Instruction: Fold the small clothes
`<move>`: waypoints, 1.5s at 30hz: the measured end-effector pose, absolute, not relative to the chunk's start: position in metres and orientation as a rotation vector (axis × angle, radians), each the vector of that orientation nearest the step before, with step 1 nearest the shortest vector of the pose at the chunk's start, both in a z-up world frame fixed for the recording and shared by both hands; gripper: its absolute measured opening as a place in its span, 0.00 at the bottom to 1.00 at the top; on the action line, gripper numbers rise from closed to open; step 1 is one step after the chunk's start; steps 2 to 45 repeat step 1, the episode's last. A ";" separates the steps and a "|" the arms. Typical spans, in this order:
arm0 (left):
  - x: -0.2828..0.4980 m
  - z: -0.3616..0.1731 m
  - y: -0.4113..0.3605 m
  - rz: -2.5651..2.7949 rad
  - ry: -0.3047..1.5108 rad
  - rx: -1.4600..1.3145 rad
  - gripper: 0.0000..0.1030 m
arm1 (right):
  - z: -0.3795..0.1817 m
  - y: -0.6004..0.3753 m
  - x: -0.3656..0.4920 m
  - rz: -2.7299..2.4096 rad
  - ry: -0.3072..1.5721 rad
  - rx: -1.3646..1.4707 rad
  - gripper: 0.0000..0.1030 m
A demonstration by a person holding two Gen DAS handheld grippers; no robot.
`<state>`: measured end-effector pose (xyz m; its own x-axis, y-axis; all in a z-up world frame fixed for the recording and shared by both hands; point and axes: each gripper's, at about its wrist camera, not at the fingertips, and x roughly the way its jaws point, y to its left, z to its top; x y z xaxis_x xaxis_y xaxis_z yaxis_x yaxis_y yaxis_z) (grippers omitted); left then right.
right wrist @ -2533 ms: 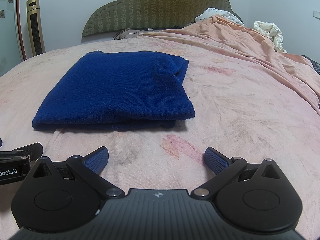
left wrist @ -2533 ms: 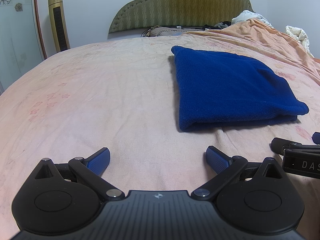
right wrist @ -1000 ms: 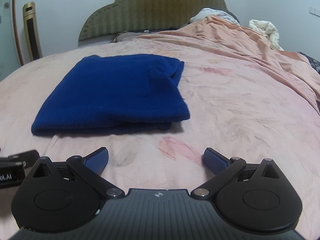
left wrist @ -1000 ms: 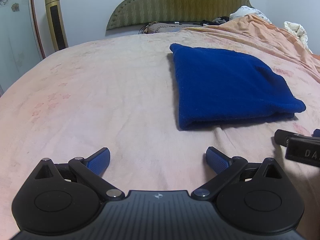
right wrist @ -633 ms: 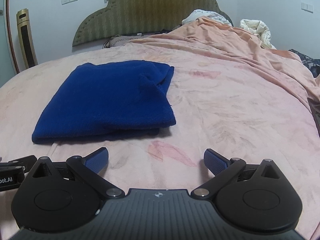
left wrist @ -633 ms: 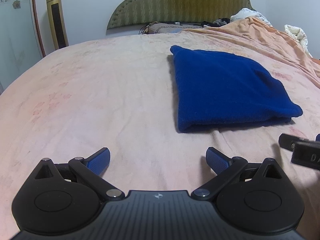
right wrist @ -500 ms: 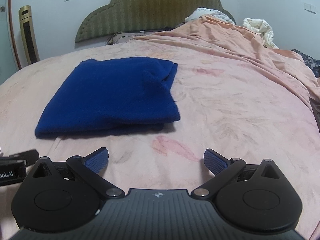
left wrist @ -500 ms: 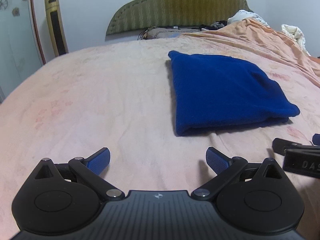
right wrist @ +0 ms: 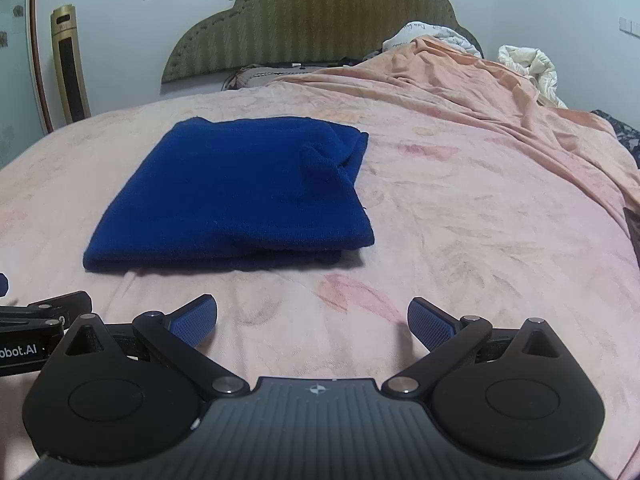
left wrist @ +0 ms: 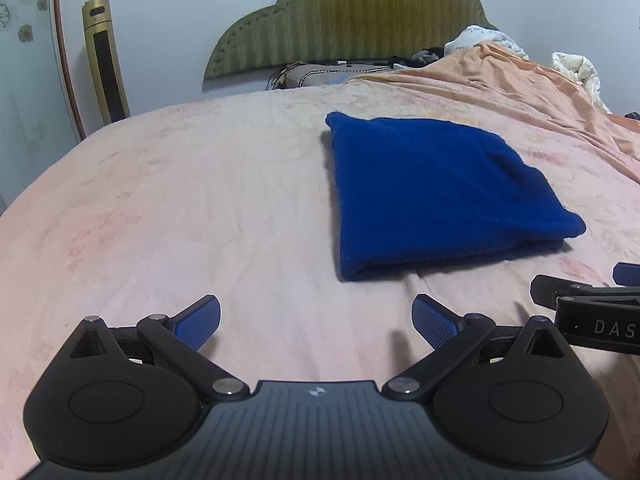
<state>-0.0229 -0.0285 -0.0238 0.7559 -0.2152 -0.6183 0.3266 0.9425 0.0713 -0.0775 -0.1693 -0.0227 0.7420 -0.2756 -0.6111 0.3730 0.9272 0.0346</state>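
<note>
Far left against the wall there's a gold tower fan (left wrist: 105, 60), and next to it the green padded headboard (left wrist: 352, 20) sits behind the pink bedsheet (left wrist: 180, 200). The left gripper (left wrist: 316, 322) hangs low over the sheet with its blue pads spread wide, nothing between them, not touching any cloth. Just ahead and to its right is the blue garment (left wrist: 436, 192), folded into a neat flat rectangle on the sheet, doubled edge facing the grippers. From the other camera the same blue garment (right wrist: 240, 196) sits ahead-left of the right gripper (right wrist: 312, 320), which is also splayed wide and holding nothing, near the cloth's front edge but clear of it. Further right an orange blanket (right wrist: 480, 92) is bunched up, with a white bundle of bedding (right wrist: 528, 64) beyond it.
</note>
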 end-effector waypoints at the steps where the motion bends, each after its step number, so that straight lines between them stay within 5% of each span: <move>1: -0.022 -0.022 -0.027 -0.308 0.650 0.177 1.00 | -0.022 -0.170 -0.077 -0.351 0.645 0.161 1.00; 45: -0.022 -0.022 -0.027 -0.308 0.650 0.177 1.00 | -0.022 -0.170 -0.077 -0.351 0.645 0.161 1.00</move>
